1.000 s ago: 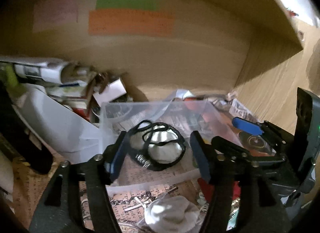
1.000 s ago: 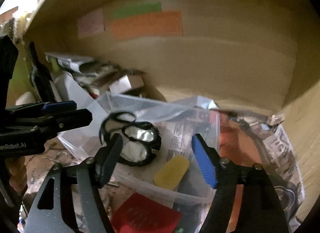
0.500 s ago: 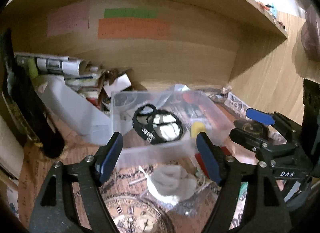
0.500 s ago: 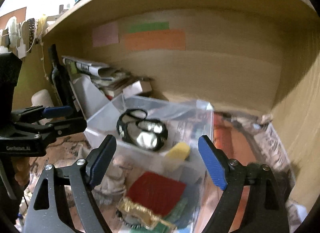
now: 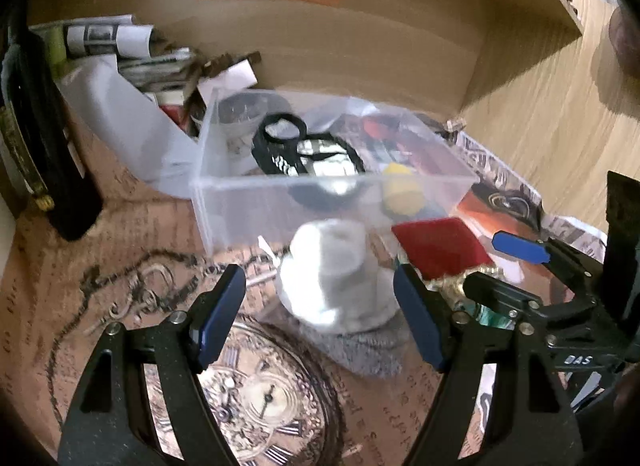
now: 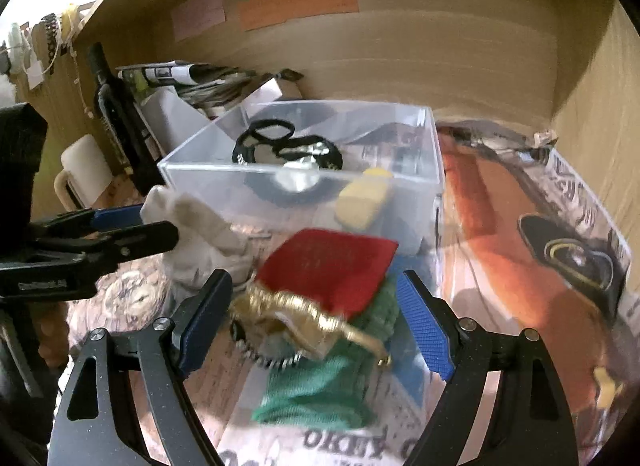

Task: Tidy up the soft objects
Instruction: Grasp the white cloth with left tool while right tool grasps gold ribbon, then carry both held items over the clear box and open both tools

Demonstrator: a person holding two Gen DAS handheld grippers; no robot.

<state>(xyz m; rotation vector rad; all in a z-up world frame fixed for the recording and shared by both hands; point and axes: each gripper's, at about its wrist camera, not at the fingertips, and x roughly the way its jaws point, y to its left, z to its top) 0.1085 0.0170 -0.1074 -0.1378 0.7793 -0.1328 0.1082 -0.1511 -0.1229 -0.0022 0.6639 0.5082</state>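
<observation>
A clear plastic box (image 5: 280, 193) (image 6: 424, 169) stands on the desk and holds a black eye mask (image 5: 304, 153) (image 6: 288, 149) and a yellow sponge (image 5: 402, 189) (image 6: 362, 195). In front of it lie a white sock (image 5: 332, 282) (image 6: 196, 221) on a grey cloth (image 5: 360, 350), a red cloth (image 5: 440, 246) (image 6: 328, 266), a gold ribbon (image 6: 304, 318) and a green sock (image 6: 328, 386). My left gripper (image 5: 320, 314) is open around the white sock. My right gripper (image 6: 316, 318) is open over the red cloth and ribbon.
A white bin (image 5: 116, 113) with papers and rolled magazines (image 5: 108, 35) stands left of the box. A dark bottle (image 5: 36, 137) (image 6: 116, 113) stands far left. Wooden back and side walls enclose the desk. Printed paper (image 5: 120, 306) covers the desktop.
Both grippers have pulled back and down from the box. The white sock now lies between my left fingers, the red cloth and green sock between my right fingers.
</observation>
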